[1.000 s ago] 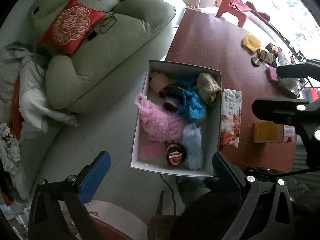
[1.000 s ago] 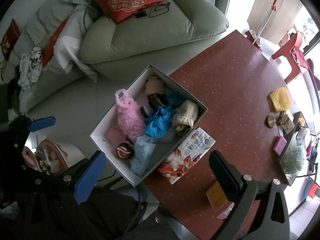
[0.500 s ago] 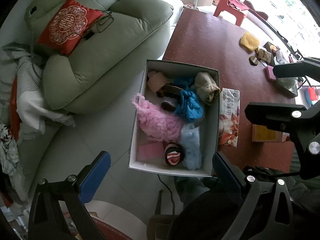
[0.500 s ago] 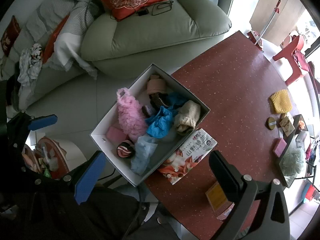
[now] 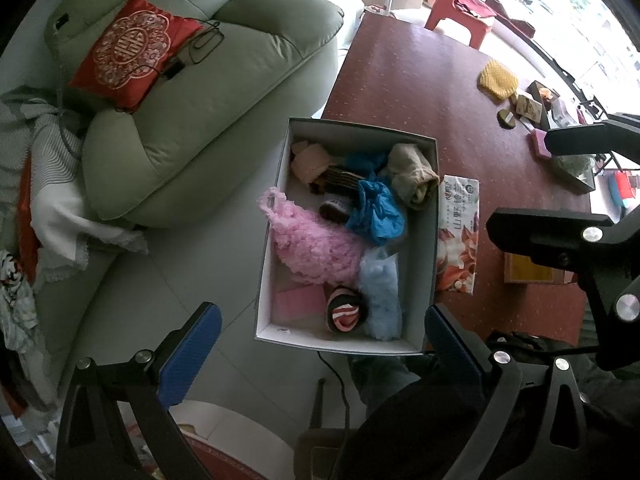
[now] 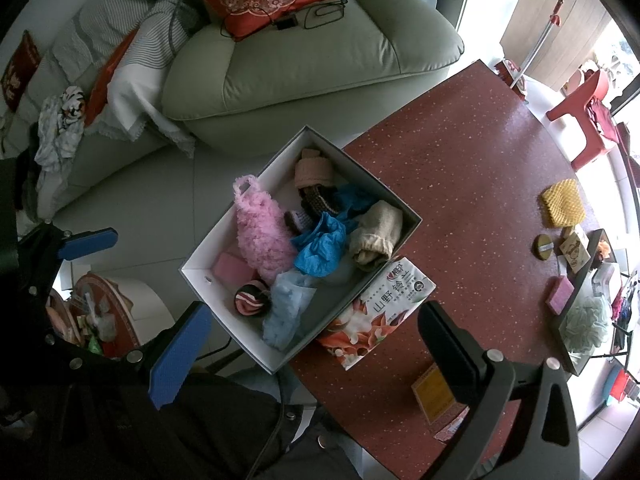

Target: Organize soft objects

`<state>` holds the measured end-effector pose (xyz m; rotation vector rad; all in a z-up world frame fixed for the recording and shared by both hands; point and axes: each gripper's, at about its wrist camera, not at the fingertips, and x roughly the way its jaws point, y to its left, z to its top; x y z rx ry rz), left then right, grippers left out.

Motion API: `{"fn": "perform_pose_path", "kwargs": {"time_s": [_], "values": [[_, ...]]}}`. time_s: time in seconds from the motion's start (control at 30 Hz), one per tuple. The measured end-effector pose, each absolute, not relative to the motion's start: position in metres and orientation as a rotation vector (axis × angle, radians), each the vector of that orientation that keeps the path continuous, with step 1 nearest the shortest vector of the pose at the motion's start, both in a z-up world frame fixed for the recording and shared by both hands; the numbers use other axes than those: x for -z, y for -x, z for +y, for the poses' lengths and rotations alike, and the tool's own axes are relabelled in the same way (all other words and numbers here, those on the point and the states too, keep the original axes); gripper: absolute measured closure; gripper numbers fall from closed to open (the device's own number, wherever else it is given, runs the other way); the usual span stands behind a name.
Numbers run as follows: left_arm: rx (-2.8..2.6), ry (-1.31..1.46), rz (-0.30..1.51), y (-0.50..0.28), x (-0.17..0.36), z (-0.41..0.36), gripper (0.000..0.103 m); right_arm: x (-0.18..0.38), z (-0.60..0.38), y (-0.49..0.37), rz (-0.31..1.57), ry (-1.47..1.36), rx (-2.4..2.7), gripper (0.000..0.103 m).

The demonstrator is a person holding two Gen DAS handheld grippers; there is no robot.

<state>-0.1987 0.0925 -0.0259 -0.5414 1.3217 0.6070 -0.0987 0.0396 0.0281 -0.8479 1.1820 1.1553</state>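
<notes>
1. Soft objects are seen gathered in a white box [image 5: 434, 216] that is set at the near left corner of the red table [image 5: 404, 80], overhanging its edge above the pale floor.
2. A fluffy pink piece [image 5: 312, 240] is laid along the box's left wall, with its loop poking over the rim.
3. A crumpled blue bag [image 5: 378, 210] is found in the middle, touching the pink piece and a rolled beige cloth [image 5: 412, 176] at the far right corner.
4. A peach cloth [image 5: 308, 162] is tucked in the far left corner, and a dark striped piece [image 5: 340, 178] is seen just beside it.
5. At the near end a flat pink pad [image 5: 298, 300], a striped ball [image 5: 346, 314] and a pale blue fluffy piece [image 5: 382, 292] are lined up side by side.
6. A tissue pack [image 5: 456, 232] is laid on the table against the box's right wall.
7. A yellow knitted piece [image 5: 498, 78] is left on the table near its far right edge, well apart from the box.
8. The left gripper [image 5: 320, 340] is held wide, above the box's near end, with nothing between its fingers.
9. The right gripper [image 6: 312, 344] is likewise spread wide and carries nothing, poised over the box's near corner.
</notes>
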Motion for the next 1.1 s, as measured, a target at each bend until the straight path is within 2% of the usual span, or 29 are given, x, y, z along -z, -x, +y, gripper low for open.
{"fn": "perform_pose_path", "kwargs": {"time_s": [1.1], "values": [[-0.580,0.585,1.365,0.198,0.047,0.102,0.001,-0.020,0.047,0.101,1.203,0.859,-1.154,0.000]]}}
